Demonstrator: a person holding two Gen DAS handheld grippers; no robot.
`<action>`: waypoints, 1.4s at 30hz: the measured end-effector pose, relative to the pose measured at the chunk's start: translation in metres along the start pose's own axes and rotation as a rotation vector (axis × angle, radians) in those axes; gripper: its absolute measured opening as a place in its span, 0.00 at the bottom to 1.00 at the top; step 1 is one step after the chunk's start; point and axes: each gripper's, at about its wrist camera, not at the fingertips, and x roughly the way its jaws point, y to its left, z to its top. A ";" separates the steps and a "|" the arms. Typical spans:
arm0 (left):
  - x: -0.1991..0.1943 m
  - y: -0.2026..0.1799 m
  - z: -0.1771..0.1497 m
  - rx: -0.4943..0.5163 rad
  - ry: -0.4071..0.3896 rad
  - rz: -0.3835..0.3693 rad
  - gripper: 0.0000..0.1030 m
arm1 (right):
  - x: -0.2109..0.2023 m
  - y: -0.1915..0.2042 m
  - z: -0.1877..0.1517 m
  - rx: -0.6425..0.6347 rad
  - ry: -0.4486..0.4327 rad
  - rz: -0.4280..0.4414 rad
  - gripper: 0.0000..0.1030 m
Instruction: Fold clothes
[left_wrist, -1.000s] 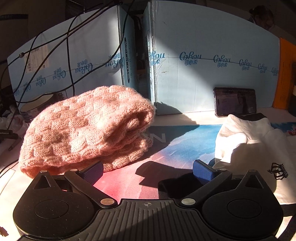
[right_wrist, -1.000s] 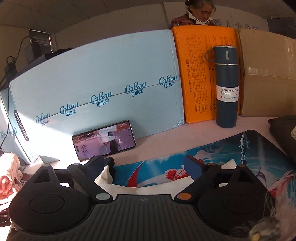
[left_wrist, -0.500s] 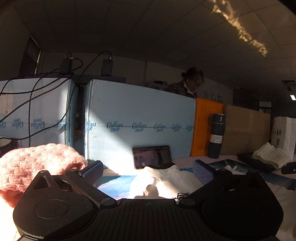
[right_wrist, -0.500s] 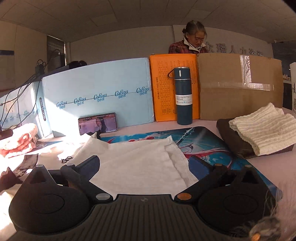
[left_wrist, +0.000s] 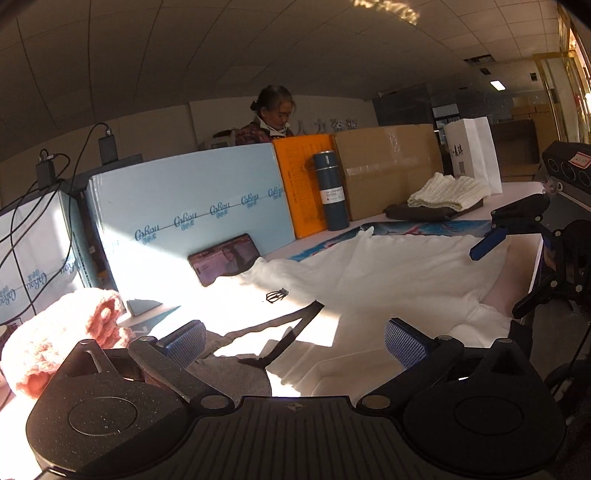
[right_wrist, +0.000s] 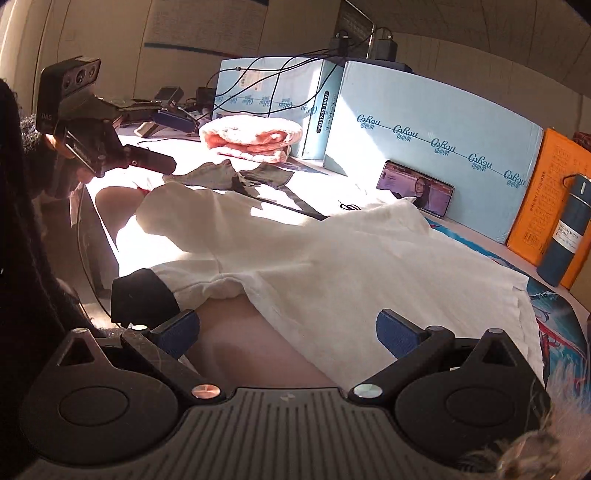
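Left claw (left_wrist: 293, 341), mine, has its blue-padded jaws spread wide and grips nothing; it hangs low over the near edge of the table (left_wrist: 517, 192). Right claw (right_wrist: 288, 330) is likewise spread and empty, above the bare table edge and the hem of the white garment (right_wrist: 332, 258).

White garment: spread across the middle of the table, between 11 and 2 o'clock from my left claw, with a small dark emblem (left_wrist: 276, 295) at 12 o'clock. One black cuff (right_wrist: 142, 293) hangs at the table edge, at 10 o'clock from my right claw, close to its left pad.

Grey garment with black straps (left_wrist: 236, 363): lies directly under my left claw's left pad, overlapping the white garment's edge; whether the pad touches it I cannot tell.

Pink knit (left_wrist: 62, 339): folded, at 9 o'clock from my left claw, against the light-blue boxes (left_wrist: 192, 206).

Phone (left_wrist: 223, 258): propped on its long side against a light-blue box, at 11 o'clock from my left claw, beside the white garment's collar end.

Blue bottle (left_wrist: 330, 190): upright at 12 o'clock, in front of the orange board (left_wrist: 301, 177) and brown carton (left_wrist: 388, 166).

Cream knit (left_wrist: 448, 190): folded atop a dark folded cloth (left_wrist: 413, 213), at 1 o'clock, with a white paper bag (left_wrist: 472, 155) behind it.

Person (left_wrist: 269, 118): stands behind the boxes at 12 o'clock.
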 end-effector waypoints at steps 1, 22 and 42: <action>0.001 -0.001 0.000 -0.006 -0.001 -0.001 1.00 | 0.004 0.003 -0.001 -0.028 0.014 0.001 1.00; 0.003 0.000 -0.013 -0.243 -0.075 -0.231 1.00 | 0.028 0.005 0.036 -0.065 -0.180 0.375 0.14; 0.018 -0.008 -0.014 -0.295 -0.166 -0.345 0.11 | 0.016 -0.042 0.031 0.284 -0.377 0.357 0.13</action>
